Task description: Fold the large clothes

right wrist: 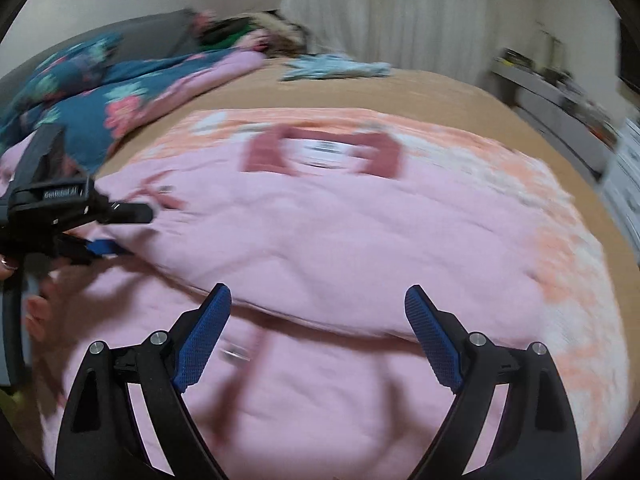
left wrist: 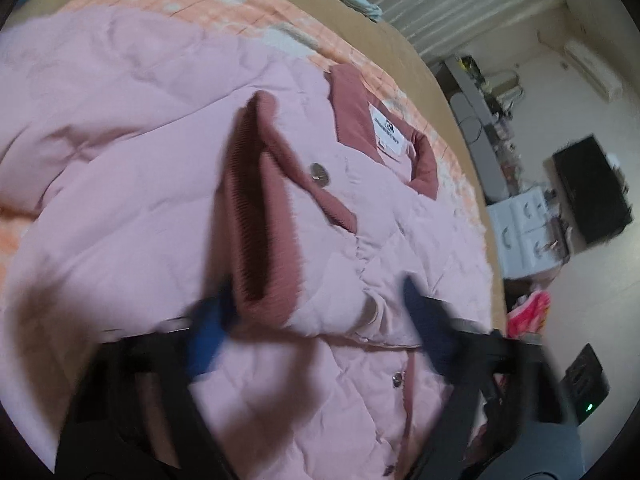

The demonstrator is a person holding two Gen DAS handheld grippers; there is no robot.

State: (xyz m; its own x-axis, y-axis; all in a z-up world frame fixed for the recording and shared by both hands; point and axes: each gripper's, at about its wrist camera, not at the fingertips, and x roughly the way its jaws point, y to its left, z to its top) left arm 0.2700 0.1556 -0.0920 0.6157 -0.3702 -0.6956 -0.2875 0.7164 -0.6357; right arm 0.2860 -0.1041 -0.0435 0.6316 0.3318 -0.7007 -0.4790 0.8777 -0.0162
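A large pink padded jacket (left wrist: 152, 128) with a dark rose collar (left wrist: 356, 108), white neck label and snap buttons lies spread on the bed; it also shows in the right wrist view (right wrist: 320, 232). A sleeve with a ribbed rose cuff (left wrist: 256, 216) lies folded over its front. My left gripper (left wrist: 316, 312) is open, its blue pads either side of the cuff's end, just above the jacket; it also shows from the side in the right wrist view (right wrist: 120, 232). My right gripper (right wrist: 318, 300) is open and empty, hovering over the jacket's lower half.
The jacket lies on an orange-and-white blanket (right wrist: 560, 216) over a tan sheet (right wrist: 420, 92). A blue floral quilt (right wrist: 80, 96) and a light blue cloth (right wrist: 336, 68) lie at the far side. The bed's edge, white drawers (left wrist: 524, 232) and a desk are to the right.
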